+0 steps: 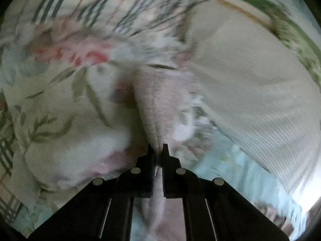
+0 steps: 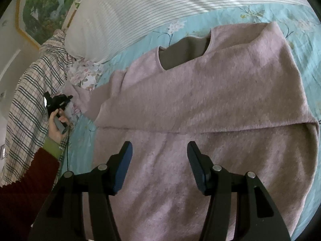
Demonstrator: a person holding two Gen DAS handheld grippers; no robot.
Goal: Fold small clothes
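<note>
A mauve knitted sweater (image 2: pixel 210 110) is spread on a bed covered by a light blue floral sheet (image 2: pixel 301 30), its neckline turned toward a white striped pillow (image 2: pixel 140 10). The far sleeve lies folded across the body, so that a straight edge runs across the garment. The near sleeve is stretched out to the side, and its cuff is pinched between the closed jaws of the left gripper (image 1: pixel 159 150), where ribbed pink fabric (image 1: pixel 160 104) is seen clamped in the blurred left wrist view. In the right wrist view that gripper (image 2: pixel 60 102) is carried by a hand (image 2: pixel 57 126) in a dark red sleeve with a green cuff. A checked cloth (image 2: pixel 30 100) lies beside it. The right gripper (image 2: pixel 159 150) is held moderately wide above the lower body of the sweater, with nothing between its pads.
</note>
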